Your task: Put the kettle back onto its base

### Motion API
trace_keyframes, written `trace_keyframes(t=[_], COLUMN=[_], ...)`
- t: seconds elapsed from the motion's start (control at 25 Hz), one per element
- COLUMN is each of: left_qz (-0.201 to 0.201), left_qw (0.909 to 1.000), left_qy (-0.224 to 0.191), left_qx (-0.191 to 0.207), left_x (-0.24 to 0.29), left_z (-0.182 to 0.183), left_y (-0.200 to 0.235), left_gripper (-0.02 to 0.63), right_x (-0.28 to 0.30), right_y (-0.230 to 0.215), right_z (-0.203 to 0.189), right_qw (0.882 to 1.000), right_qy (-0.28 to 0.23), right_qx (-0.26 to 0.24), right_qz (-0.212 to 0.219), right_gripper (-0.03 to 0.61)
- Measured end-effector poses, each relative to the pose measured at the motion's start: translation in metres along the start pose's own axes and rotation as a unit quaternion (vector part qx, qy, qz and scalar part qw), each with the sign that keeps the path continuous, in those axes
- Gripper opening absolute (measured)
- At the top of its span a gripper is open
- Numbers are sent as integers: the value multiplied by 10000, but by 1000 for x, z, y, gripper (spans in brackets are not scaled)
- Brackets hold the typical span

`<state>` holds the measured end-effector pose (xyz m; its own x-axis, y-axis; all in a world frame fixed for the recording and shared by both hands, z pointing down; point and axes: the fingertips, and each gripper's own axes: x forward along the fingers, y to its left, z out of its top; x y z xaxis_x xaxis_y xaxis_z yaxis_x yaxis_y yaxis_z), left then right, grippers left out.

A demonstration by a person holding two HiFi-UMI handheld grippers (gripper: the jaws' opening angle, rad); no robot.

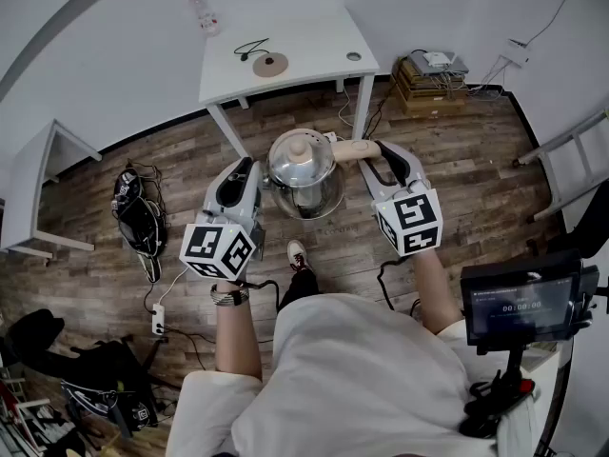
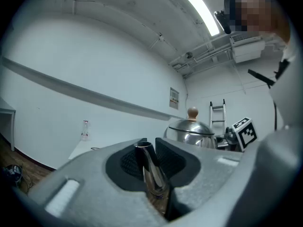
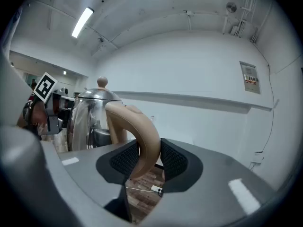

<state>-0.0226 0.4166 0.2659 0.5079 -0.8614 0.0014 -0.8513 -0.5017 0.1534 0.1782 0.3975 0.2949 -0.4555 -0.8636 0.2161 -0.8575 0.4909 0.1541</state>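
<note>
Fingers (image 3: 174, 161) of the right gripper (image 3: 144, 150) clamp the kettle (image 1: 303, 184) by its tan handle (image 3: 144, 129); left gripper (image 2: 147, 157) pinches the spout (image 2: 152, 178), root hidden

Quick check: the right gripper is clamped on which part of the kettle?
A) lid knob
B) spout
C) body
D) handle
D: in the right gripper view, the right gripper pinches the beige handle; the spout sits in the left gripper.

Bright, even light from ceiling tube (image 3: 83, 21); soft shadows; heavy fisheye warp w/ dark corners in gripper views.
</note>
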Motion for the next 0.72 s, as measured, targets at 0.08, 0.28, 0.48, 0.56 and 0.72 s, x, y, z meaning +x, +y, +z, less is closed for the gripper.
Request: trace_keyframes(t=[0.08,0.28,0.48,0.56,0.72], left_qz=[2,-8,-2,-17,-40], left_qw=[10000,10000,10000,10000,10000], left_qy=[2,1,19,19,42], left_qx=[-2,12,-1,-7,-58], left_x=[-1,-2,0,0,9], left_z=[1,3,2,2,0], left_y=[0,-1,1,0,8], left_gripper=[63,63,63,61,61], right_x=[0,-1,-1,-3,8], right_y=[1,1,3,2,-1], right_z=[1,3,1,1,1], right_qw=[10000,9998,9998,9997,9997], right_qy=[-13,-107,-93,-90,-52], right_qx=[22,159,179,192,229], right_qz=[12,63,84,73,59], right_gripper=[147,152,152,152,152])
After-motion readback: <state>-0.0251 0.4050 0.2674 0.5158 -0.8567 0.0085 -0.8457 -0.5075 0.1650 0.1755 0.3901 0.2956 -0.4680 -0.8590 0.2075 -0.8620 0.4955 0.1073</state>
